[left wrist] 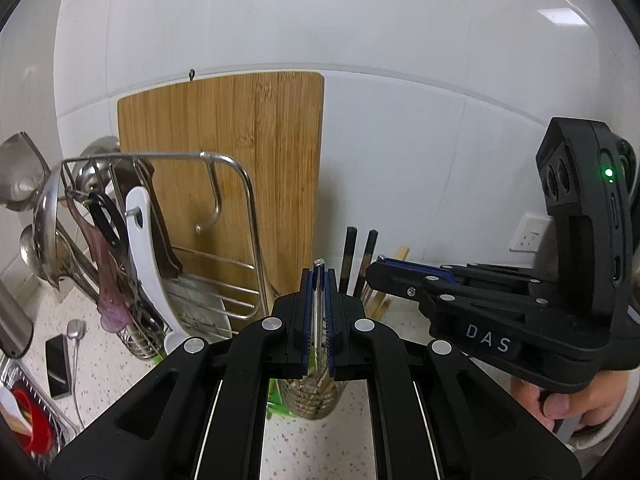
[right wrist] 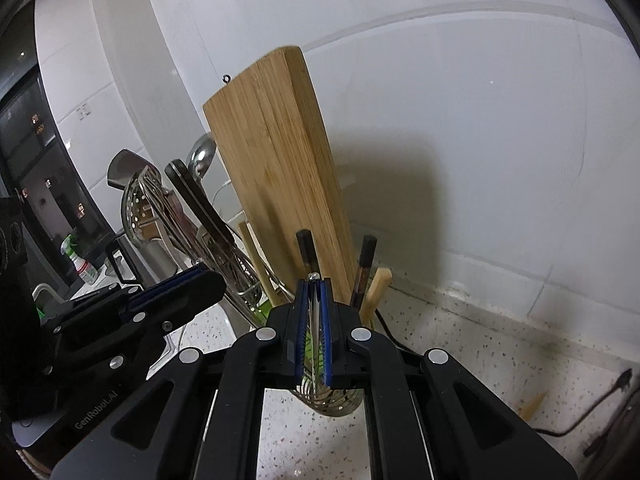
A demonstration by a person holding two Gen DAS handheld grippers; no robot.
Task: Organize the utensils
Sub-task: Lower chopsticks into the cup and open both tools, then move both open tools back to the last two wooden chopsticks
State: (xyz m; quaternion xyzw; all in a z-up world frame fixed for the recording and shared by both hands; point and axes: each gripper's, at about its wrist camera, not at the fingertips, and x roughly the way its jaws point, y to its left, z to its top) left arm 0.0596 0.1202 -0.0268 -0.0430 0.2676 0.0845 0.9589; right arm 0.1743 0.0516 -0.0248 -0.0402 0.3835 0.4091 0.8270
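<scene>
Both grippers clamp thin metal utensils, probably chopsticks: left gripper [left wrist: 319, 280], right gripper [right wrist: 315, 286]. Mesh holder [left wrist: 308, 398] sits at 6 o'clock beneath both, lined up for dropping in.

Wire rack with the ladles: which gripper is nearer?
Left. The left gripper sits just right of the wire rack; the right gripper is farther right, beyond it. Each grips a metal stick.
</scene>
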